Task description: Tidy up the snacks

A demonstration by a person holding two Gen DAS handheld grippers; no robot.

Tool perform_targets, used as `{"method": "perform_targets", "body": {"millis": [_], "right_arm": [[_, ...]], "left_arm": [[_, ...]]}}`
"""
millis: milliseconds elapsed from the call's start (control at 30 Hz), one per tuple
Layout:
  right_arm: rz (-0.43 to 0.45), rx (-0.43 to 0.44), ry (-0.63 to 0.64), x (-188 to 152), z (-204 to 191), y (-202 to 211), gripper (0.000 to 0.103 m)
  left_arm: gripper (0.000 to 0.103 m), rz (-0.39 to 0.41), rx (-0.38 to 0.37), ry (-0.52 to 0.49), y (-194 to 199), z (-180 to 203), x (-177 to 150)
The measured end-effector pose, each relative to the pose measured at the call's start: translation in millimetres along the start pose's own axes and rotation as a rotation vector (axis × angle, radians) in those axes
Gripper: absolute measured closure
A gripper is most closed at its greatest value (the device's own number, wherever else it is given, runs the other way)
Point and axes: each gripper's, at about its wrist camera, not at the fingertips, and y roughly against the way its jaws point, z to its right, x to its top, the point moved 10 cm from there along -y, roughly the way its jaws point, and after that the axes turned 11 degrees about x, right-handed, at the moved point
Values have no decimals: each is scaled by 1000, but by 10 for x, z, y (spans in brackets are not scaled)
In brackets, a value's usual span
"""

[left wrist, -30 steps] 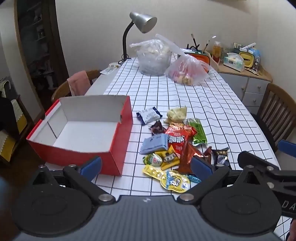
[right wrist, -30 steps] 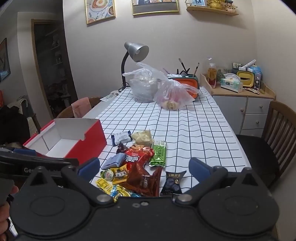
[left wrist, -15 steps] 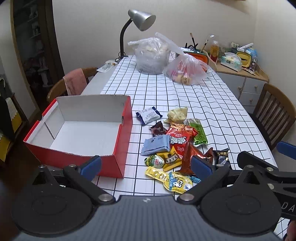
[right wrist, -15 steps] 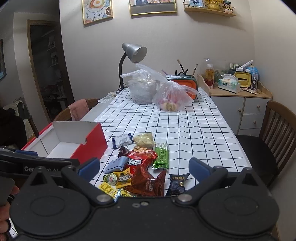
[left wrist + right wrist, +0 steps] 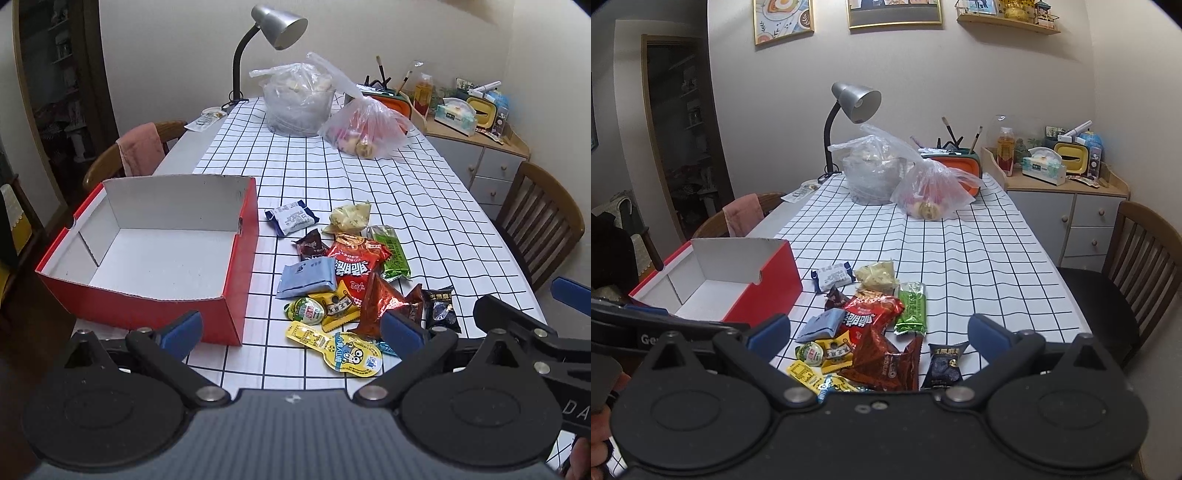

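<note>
An open red box (image 5: 236, 280) with a white inside stands empty at the near left of the checked table; it also shows in the right wrist view (image 5: 775, 280). A pile of snack packets (image 5: 351, 273) lies to its right, among them a red bag (image 5: 871, 317), a green packet (image 5: 911, 308), a blue packet (image 5: 308, 277) and a black packet (image 5: 943, 365). My left gripper (image 5: 291, 330) is open and empty, above the table's near edge. My right gripper (image 5: 879, 332) is open and empty, just short of the pile.
Two clear plastic bags of food (image 5: 365, 125) and a grey desk lamp (image 5: 277, 26) stand at the table's far end. Wooden chairs stand at the left (image 5: 110, 162) and right (image 5: 543, 221). A cabinet (image 5: 1067, 214) with clutter is at the far right.
Both grippers have moved a little with the view shifting; the box and snacks sit slightly differently in frame. Both stay open and empty. Nothing on the table moved.
</note>
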Motion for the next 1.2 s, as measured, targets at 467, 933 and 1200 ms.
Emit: {"method": "perform_targets", "body": {"millis": [467, 933, 1200], "right_arm": [[0, 0, 6, 1, -34, 4, 1], [4, 10, 11, 3, -35, -3, 1], [-3, 32, 12, 23, 78, -21, 1]], "left_arm": [[0, 2, -1, 4, 9, -18, -4], [0, -3, -1, 18, 17, 32, 17], [0, -19, 7, 40, -17, 115, 12]]}}
